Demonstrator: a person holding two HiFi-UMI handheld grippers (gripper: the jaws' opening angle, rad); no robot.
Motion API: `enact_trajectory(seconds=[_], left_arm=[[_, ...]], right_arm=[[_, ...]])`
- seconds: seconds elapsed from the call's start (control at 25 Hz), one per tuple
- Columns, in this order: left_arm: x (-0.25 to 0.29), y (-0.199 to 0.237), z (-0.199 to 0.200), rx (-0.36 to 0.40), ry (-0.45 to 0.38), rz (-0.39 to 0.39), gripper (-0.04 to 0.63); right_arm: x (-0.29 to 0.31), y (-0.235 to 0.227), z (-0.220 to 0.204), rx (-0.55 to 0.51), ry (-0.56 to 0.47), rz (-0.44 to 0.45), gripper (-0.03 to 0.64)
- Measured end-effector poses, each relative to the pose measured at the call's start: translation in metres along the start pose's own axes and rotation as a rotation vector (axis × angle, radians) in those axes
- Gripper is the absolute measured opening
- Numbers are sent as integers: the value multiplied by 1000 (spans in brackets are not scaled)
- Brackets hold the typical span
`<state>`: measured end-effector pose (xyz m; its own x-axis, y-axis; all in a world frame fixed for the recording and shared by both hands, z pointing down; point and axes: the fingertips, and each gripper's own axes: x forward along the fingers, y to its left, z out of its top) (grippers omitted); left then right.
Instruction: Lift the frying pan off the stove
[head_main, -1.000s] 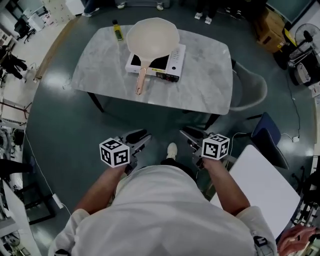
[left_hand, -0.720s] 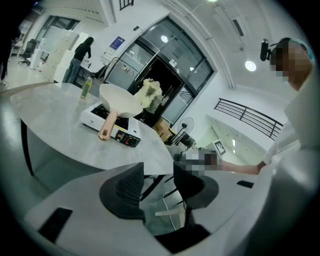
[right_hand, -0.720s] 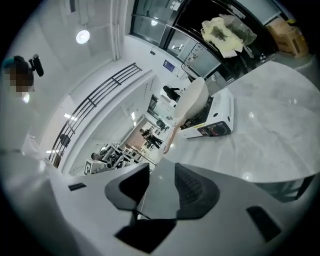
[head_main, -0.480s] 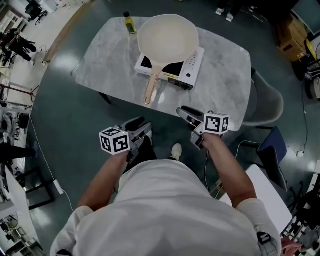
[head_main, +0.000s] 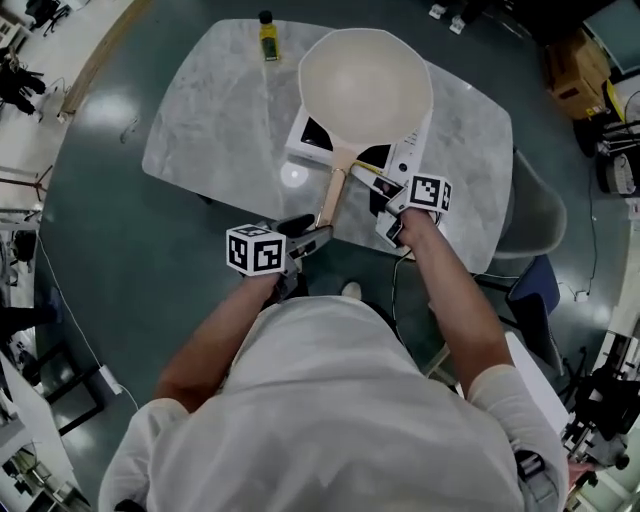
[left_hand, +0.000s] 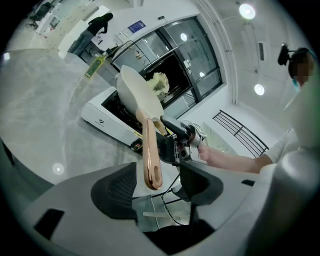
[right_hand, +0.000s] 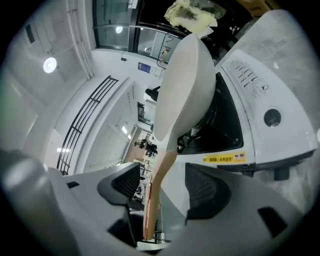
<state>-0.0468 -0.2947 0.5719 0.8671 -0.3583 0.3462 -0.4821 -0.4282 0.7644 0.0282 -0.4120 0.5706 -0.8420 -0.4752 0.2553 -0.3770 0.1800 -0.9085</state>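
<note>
Left hand-held gripper (left_hand: 159, 186), right hand-held gripper (right_hand: 162, 186), both opening around one pan (head_main: 365, 85).

Likely lab: marble table (head_main: 210, 130), floor cable (head_main: 70, 320), cluttered benches (head_main: 20, 80).

Frying pan (head_main: 365, 85) is coloured cream, w/ handle (head_main: 331, 198) in copper-pink. Stove (head_main: 400, 160) is finished white, top black. Table (head_main: 220, 120) is patterned in pale grey marble w/ faint veining. Bottle (head_main: 269, 38) is tinted yellow, cap black. Floor (head_main: 130, 260) is coloured dark teal; shirt (head_main: 320, 400) white.
</note>
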Motion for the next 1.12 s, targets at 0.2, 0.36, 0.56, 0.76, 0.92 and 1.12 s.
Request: enact_trajectory(seconds=[0.2,0.36,0.56,0.76,0.92,1.12], left_arm=[[20,11,3,-34,91,-88,261],[36,10,-2,-77,159,-183,259],[52,5,-5,-112,201,-243,251],[60,-1,-5,-113,190,-235,98],[59,-5,-2,-118,164,-246,95],[55,-15,7,-119,132,-262,97]], right_arm=[[35,-7,17,34,-5,-9,295],[58,-13,25,59,-16,25,289],[70,-9,30,85,-13,94,242],[72,-2,30,83,-4,132,172],[71,-4,30,71,-4,108,170],[71,4,32,101,-6,127,168]])
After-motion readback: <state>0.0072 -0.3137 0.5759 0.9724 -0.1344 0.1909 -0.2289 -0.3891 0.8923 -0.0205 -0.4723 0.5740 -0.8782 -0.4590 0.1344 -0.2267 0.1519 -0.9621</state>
